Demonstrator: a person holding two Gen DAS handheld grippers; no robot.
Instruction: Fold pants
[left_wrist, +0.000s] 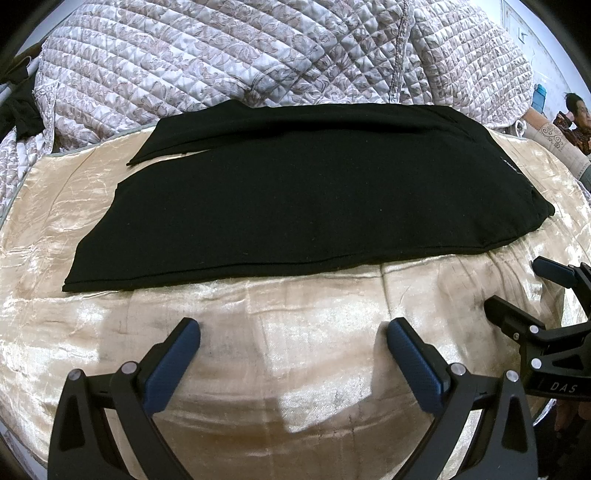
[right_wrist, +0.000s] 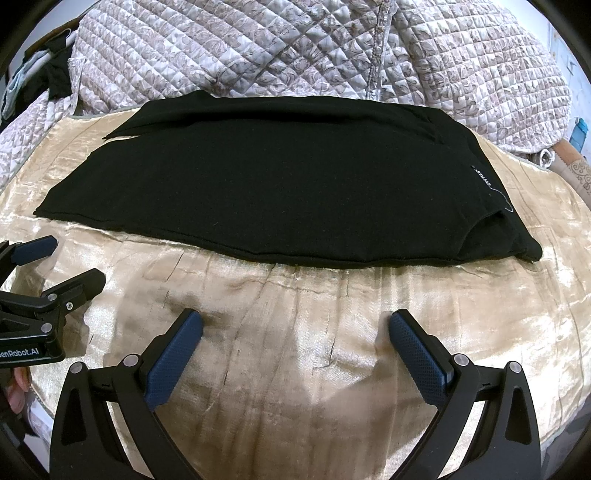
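Black pants (left_wrist: 295, 199) lie flat on a shiny beige cover (left_wrist: 295, 314), waistband to the right and the two leg ends to the left. They also show in the right wrist view (right_wrist: 266, 188), with a small label (right_wrist: 484, 177) near the waistband. My left gripper (left_wrist: 293, 332) is open and empty over the cover, short of the pants' near edge. My right gripper (right_wrist: 295, 325) is open and empty, also short of the near edge. The right gripper also shows in the left wrist view (left_wrist: 532, 291), and the left gripper in the right wrist view (right_wrist: 74, 262).
A quilted floral blanket (left_wrist: 258, 55) is piled behind the pants. A dark garment (left_wrist: 18, 110) lies at the far left. A person (left_wrist: 576, 118) sits at the far right. The beige cover's edge curves down in front.
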